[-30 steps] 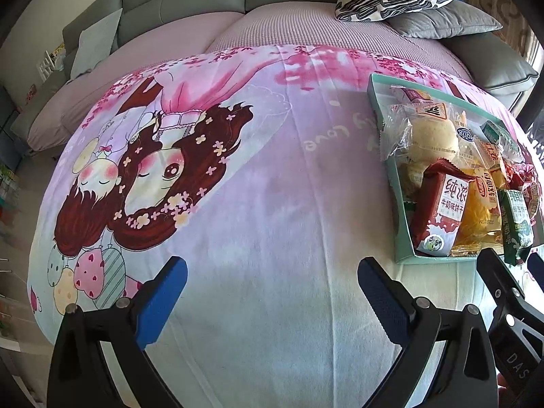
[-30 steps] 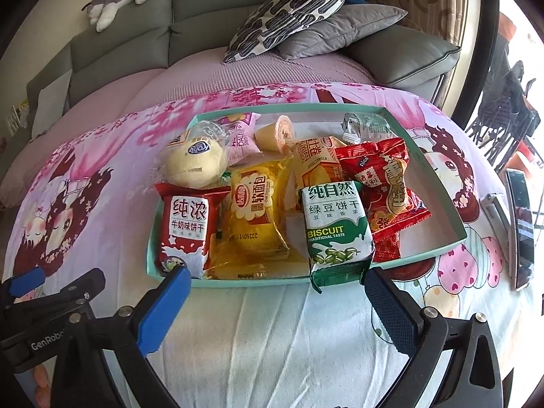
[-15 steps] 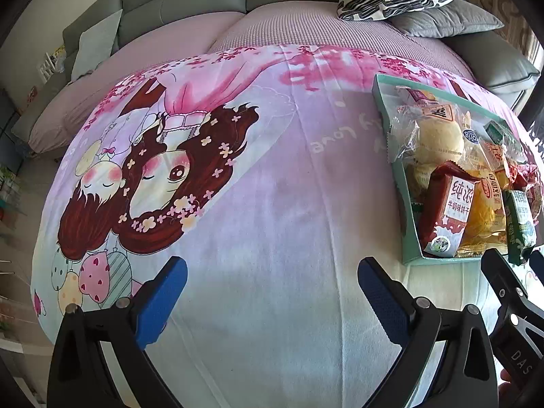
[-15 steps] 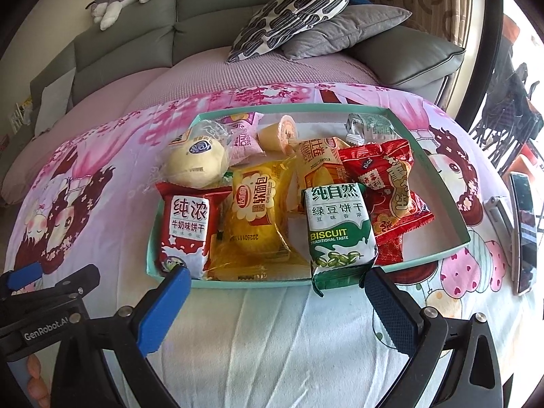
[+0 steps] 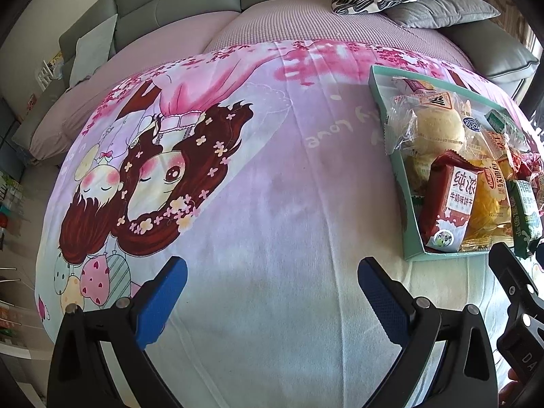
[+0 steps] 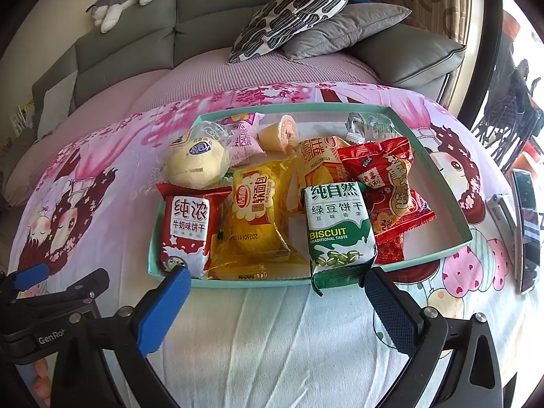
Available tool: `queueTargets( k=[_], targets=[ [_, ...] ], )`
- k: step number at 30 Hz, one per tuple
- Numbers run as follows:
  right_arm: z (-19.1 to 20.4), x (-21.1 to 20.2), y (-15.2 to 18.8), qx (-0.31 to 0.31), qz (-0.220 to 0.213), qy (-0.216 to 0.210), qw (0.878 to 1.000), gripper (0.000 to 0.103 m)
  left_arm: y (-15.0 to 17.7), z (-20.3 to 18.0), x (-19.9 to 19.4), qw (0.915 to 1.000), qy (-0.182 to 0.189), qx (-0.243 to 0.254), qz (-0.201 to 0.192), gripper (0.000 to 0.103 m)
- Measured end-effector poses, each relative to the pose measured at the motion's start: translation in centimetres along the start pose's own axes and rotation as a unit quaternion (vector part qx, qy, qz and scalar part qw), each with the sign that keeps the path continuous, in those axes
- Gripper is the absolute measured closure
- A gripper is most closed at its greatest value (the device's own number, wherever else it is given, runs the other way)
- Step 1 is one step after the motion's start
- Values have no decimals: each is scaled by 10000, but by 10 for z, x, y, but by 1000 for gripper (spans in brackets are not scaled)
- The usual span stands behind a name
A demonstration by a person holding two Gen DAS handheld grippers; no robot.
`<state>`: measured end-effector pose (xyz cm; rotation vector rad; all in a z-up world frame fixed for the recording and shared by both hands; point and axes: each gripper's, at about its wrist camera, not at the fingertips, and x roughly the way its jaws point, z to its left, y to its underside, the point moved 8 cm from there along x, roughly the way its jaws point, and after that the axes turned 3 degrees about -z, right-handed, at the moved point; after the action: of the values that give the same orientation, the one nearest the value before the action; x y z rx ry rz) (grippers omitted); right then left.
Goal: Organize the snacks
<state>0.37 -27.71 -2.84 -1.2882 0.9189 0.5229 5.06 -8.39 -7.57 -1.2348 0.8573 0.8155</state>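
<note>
Snacks sit piled in a shallow teal cardboard tray (image 6: 438, 176) on the pink cartoon-print cloth (image 6: 272, 333) covering the table. Front row in my right view: a red milk biscuit pack (image 6: 187, 227) at the tray's near left corner, a yellow soft-bread bag (image 6: 258, 221) beside it, then a green-and-white mung bean biscuit pack (image 6: 336, 234) whose bottom seam hangs over the near rim. A red peanut packet (image 6: 387, 190) lies to its right, partly on another red wrapper. Behind: a round pale bun in clear plastic (image 6: 197, 163), a pink pouch (image 6: 244, 136), a small swirl roll (image 6: 280, 134), an orange packet (image 6: 319, 163), a silver-green sachet (image 6: 370, 124). The tray's right part is bare.

My right gripper (image 6: 272, 302) hovers just short of the near rim, blue pads spread wide, holding nothing. My left gripper (image 5: 272, 292) is also released, over bare cloth, with the tray well off to its right. A dark phone (image 6: 527, 227) lies at the cloth's right edge. Grey sofa (image 6: 136, 47) with patterned cushion (image 6: 292, 10) behind.
</note>
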Motion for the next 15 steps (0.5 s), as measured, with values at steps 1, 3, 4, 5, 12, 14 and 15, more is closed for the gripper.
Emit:
queueTargets(
  k=[1,3,4,5,12,14,15],
  targets=[
    [0,0,0,-1,0,1,10000,0,0,0,0,10000,-2,3,1,3],
    [0,0,0,2,0,-1,10000,0,0,0,0,10000,-1,-2,2,3],
    [0,0,0,4,0,-1,10000,0,0,-1,0,10000,-2,-4,2,3],
    [0,0,0,-2,1,2,10000,0,0,-1,0,10000,-3,-9,5,3],
    [-1,1,0,-3,8,7,10000,0,1,2,2,10000,19,-65,21,3],
    [-1,1,0,1,8,7,10000,0,1,2,1,10000,15,-69,13,3],
    [-1,1,0,3,6,9,10000,0,1,2,1,10000,11,-68,9,3]
  ],
)
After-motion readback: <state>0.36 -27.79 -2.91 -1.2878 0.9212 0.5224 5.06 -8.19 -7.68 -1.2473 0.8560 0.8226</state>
